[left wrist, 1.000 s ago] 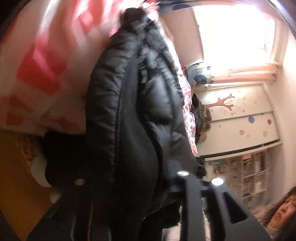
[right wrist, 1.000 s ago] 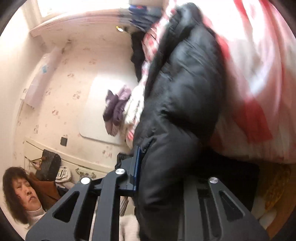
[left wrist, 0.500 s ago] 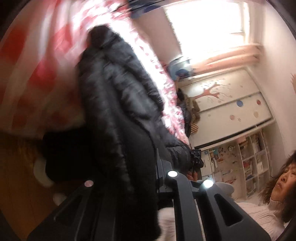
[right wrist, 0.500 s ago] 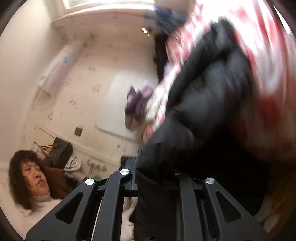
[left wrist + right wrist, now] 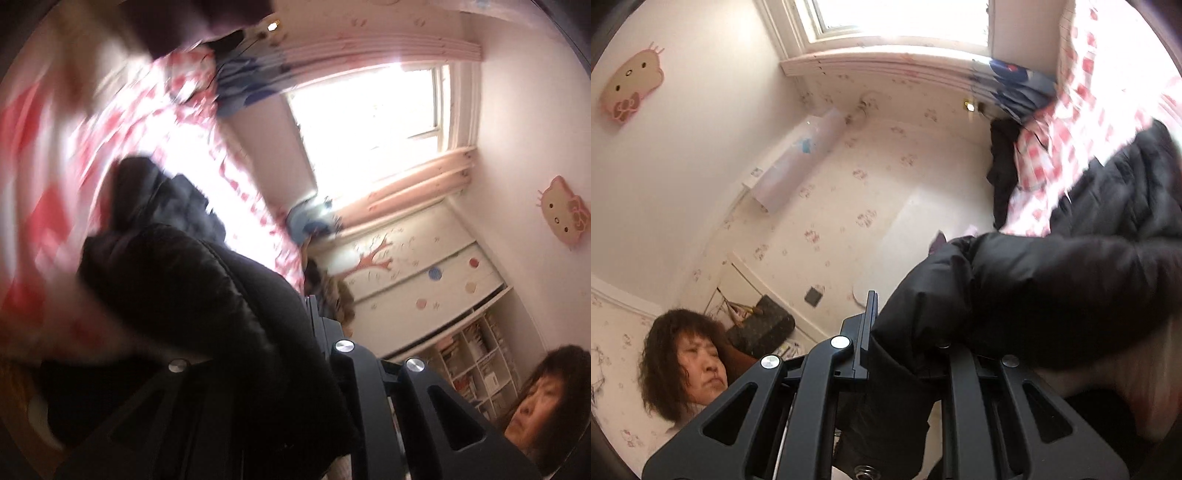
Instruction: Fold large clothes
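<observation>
The black puffer jacket (image 5: 192,295) hung between the two tools, raised above the bed with the red-and-white checked cover (image 5: 48,206). The left gripper (image 5: 258,354) was clamped on a thick fold of the jacket, its fingers nearly buried in the padding. The right gripper (image 5: 905,343) was likewise closed on the fabric, with dark quilted cloth bulging out over and between its jaws. From the right wrist view the jacket stretched away toward the checked cover, one part of it draped back over the bedding. Judged from this, the fold was at an early stage — the garment was gathered and lifted, not laid flat, and no neat crease showed anywhere. Spreading it out, bringing the sleeves in and doubling the body over all seemed left to do. Blur hid the jacket's far end.
</observation>
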